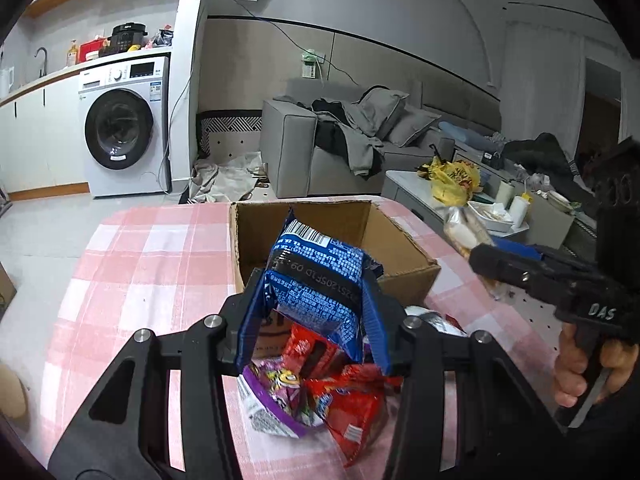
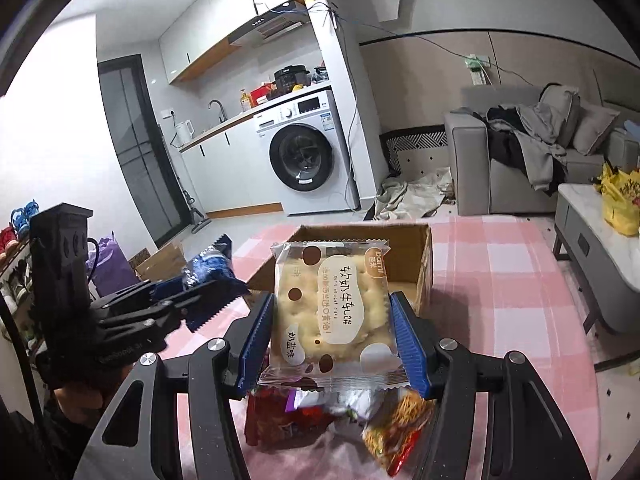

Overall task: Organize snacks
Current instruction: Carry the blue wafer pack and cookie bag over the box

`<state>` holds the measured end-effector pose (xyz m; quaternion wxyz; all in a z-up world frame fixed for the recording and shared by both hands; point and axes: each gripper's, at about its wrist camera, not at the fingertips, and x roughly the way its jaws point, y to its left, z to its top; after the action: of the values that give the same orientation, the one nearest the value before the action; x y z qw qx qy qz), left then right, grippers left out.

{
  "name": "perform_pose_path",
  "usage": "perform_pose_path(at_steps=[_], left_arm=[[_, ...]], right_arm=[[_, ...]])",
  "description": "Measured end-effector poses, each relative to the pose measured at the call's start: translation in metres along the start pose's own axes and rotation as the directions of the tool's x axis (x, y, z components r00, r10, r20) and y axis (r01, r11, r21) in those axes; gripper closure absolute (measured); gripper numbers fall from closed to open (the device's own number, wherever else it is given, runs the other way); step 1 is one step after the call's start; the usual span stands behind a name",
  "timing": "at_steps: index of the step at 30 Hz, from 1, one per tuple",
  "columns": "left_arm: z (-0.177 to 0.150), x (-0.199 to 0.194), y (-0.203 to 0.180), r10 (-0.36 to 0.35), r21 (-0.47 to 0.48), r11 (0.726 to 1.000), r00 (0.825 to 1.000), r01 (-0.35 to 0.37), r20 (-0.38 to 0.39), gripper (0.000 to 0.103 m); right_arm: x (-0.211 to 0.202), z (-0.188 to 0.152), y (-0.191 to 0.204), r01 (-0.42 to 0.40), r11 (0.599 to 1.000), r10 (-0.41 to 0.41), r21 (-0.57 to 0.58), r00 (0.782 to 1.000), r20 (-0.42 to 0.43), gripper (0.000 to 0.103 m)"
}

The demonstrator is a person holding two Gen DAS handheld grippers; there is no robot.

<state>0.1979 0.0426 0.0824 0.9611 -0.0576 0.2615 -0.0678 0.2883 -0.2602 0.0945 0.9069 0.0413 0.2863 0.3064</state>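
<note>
My left gripper is shut on a blue snack packet, held above the table just short of an open cardboard box. It also shows in the right wrist view at the left. My right gripper is shut on a clear-wrapped cream cracker packet, held up before the same box. The right gripper shows in the left wrist view with that packet. Loose snack packets, red and purple, lie on the table under both grippers; they show as a pile in the right wrist view.
The table has a pink checked cloth. A low white table with a yellow bag stands to the right. A grey sofa and a washing machine stand behind.
</note>
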Motion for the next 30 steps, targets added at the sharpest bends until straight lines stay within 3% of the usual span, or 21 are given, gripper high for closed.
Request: perform_pose_path(at_steps=[19, 30], left_arm=[[0.053, 0.083, 0.011, 0.049, 0.001, 0.999, 0.999, -0.049, -0.021, 0.061], [0.057, 0.123, 0.018, 0.049, -0.007, 0.999, 0.998, -0.050, -0.045, 0.061]], right_arm=[[0.050, 0.040, -0.010, 0.013, 1.000, -0.013, -0.005, 1.000, 0.009, 0.044], [0.081, 0.043, -0.018, 0.016, 1.000, -0.015, 0.022, 1.000, -0.018, 0.044]])
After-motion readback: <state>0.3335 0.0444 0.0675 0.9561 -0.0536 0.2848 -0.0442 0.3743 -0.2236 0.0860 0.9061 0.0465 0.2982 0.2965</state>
